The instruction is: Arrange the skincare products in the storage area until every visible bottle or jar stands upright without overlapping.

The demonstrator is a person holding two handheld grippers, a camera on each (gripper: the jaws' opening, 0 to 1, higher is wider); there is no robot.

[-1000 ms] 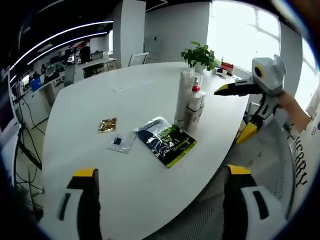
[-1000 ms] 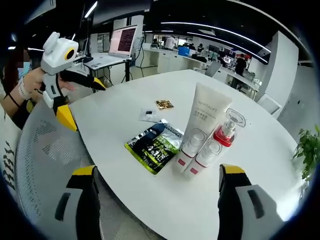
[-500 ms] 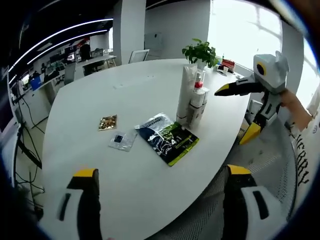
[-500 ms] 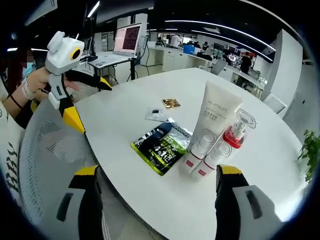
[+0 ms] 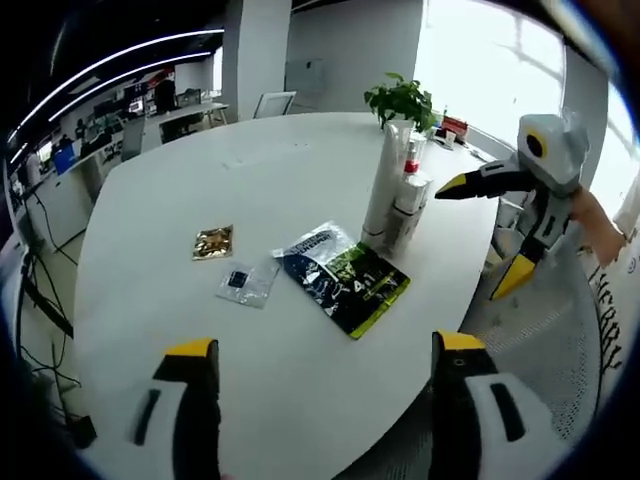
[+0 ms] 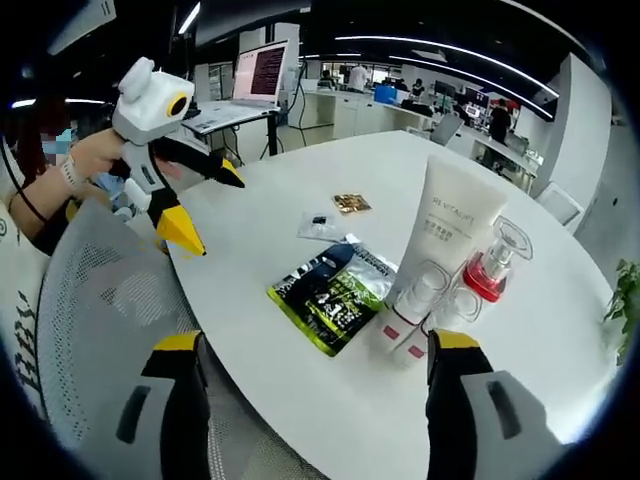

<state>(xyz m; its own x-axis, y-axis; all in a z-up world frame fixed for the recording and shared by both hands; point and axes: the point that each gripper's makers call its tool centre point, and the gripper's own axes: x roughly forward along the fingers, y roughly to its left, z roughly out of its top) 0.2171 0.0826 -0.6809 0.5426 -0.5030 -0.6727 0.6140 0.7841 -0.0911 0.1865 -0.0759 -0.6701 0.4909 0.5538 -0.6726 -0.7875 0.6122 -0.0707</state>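
Right gripper view: right tongs (image 6: 310,400) released, hovering off the tabletop (image 6: 290,200) edge; upright tube (image 6: 445,235) and bottles (image 6: 440,310) just ahead, sachet (image 6: 330,295) beside. Left tongs (image 5: 320,410) likewise spread.

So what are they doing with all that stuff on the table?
A person holds two grippers over a white table, both open and empty. The left gripper and right gripper hover near the edge. A white tube and small bottles stand upright in a tight cluster, with a dark sachet and two tiny packets lying flat nearby. Nothing is being touched.
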